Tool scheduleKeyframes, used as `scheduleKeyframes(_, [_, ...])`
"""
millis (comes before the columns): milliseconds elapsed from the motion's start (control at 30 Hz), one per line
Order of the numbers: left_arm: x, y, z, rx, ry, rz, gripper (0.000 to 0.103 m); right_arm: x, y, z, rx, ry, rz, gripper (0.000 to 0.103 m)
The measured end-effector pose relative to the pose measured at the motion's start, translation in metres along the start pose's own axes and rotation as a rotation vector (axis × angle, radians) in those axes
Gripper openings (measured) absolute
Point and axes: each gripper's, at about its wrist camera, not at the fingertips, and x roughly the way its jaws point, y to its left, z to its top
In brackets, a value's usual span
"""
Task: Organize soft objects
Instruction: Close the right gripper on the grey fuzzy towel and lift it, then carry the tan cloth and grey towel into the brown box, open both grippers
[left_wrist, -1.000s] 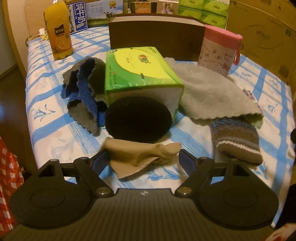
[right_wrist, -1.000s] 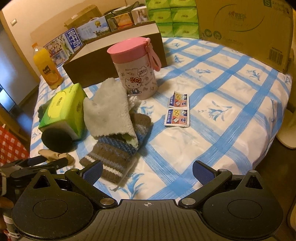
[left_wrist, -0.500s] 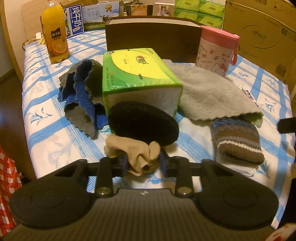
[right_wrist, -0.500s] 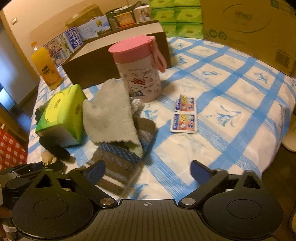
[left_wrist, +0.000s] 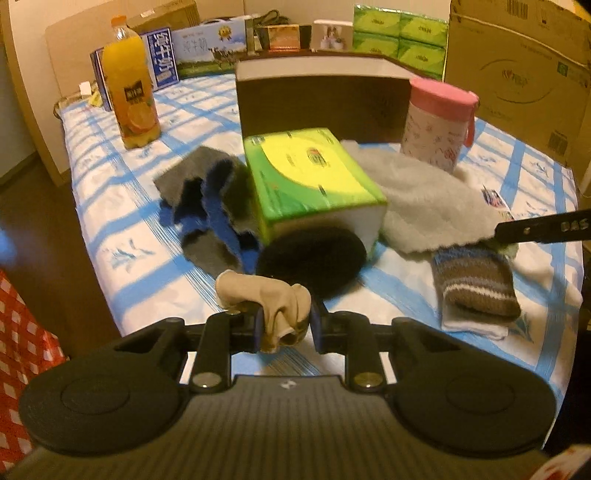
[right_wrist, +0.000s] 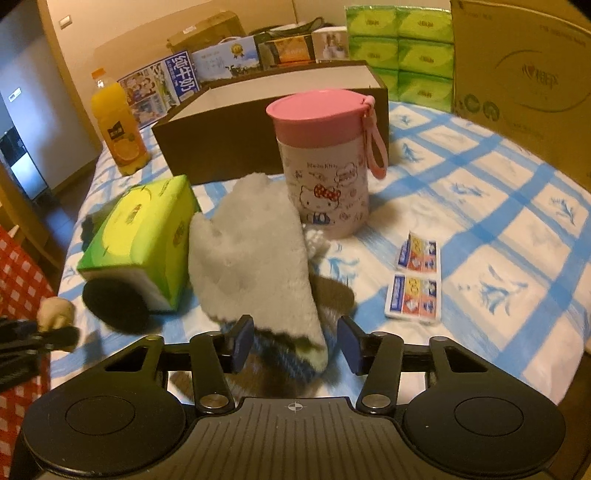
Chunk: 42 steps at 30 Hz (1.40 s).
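Note:
My left gripper (left_wrist: 286, 325) holds a crumpled beige sock (left_wrist: 266, 291) just above the table's near edge. Its jaws are closing, and both pads press the cloth. A brown, blue and white striped sock (left_wrist: 476, 280) lies to the right, partly under a white fluffy cloth (left_wrist: 424, 206). My right gripper (right_wrist: 295, 345) straddles the striped sock (right_wrist: 280, 358) and the tip of the white fluffy cloth (right_wrist: 251, 258). Its jaws are closing with small gaps left at the pads. A grey and blue cloth (left_wrist: 210, 206) lies bunched to the left.
A green tissue pack (left_wrist: 310, 173) rests on a black round pad (left_wrist: 314, 258). Behind stand a brown open box (left_wrist: 321, 99), a pink-lidded cup (right_wrist: 325, 173) and an orange juice bottle (left_wrist: 129, 85). Two small packets (right_wrist: 417, 280) lie right. A big carton (left_wrist: 517, 74) stands at the far right.
The left jaws closed on the beige sock and lifted it off the tablecloth. The right gripper moved left over the striped sock and its jaws narrowed around it.

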Motion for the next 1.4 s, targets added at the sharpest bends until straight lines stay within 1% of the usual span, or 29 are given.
scheduleKeyframes(233, [-0.009,0.010,0.017,-0.004,-0.032,0.016,0.023,0.025,0.002,0.022,-0.048,-0.035,0.001,0.047])
scheduleKeyframes(400, [-0.009,0.019,0.026,-0.034,-0.039,0.020,0.023,0.047,0.004,0.038,-0.072,-0.028,0.018,0.042])
scheduleKeyframes(467, [-0.008,0.023,0.029,-0.039,-0.044,0.026,0.023,0.056,0.005,0.041,-0.074,-0.012,0.021,0.036])
scheduleKeyframes(500, [-0.008,0.024,0.031,-0.039,-0.045,0.030,0.023,0.060,0.005,0.042,-0.076,-0.006,0.026,0.027])
scheduleKeyframes(533, [-0.008,0.025,0.032,-0.041,-0.045,0.033,0.023,0.062,0.005,0.043,-0.084,-0.002,0.030,0.014])
scheduleKeyframes(567, [-0.007,0.027,0.033,-0.043,-0.045,0.036,0.023,0.063,0.006,0.043,-0.098,-0.003,0.032,0.009])
scheduleKeyframes(600, [-0.006,0.028,0.034,-0.045,-0.045,0.037,0.023,0.062,0.007,0.043,-0.115,-0.010,0.030,0.008])
scheduleKeyframes(700, [-0.006,0.031,0.037,-0.050,-0.048,0.043,0.023,0.049,0.011,0.048,-0.156,-0.066,0.044,0.006])
scheduleKeyframes(800, [-0.008,0.033,0.039,-0.051,-0.054,0.046,0.023,0.029,0.012,0.063,-0.153,-0.138,0.079,0.006])
scheduleKeyframes(900, [-0.009,0.034,0.041,-0.054,-0.056,0.048,0.023,0.003,0.013,0.083,-0.144,-0.226,0.130,0.006])
scheduleKeyframes(1033, [-0.017,0.035,0.045,-0.059,-0.069,0.047,0.023,-0.036,0.020,0.110,-0.162,-0.337,0.168,0.005])
scheduleKeyframes(1133, [-0.025,0.035,0.047,-0.057,-0.084,0.049,0.023,-0.066,0.025,0.124,-0.174,-0.401,0.185,0.005])
scheduleKeyframes(1233, [-0.035,0.034,0.050,-0.050,-0.093,0.056,0.023,-0.090,0.026,0.129,-0.170,-0.430,0.183,0.005])
scheduleKeyframes(1400, [-0.053,0.034,0.054,-0.047,-0.103,0.047,0.023,-0.112,0.022,0.135,-0.133,-0.396,0.191,0.005])
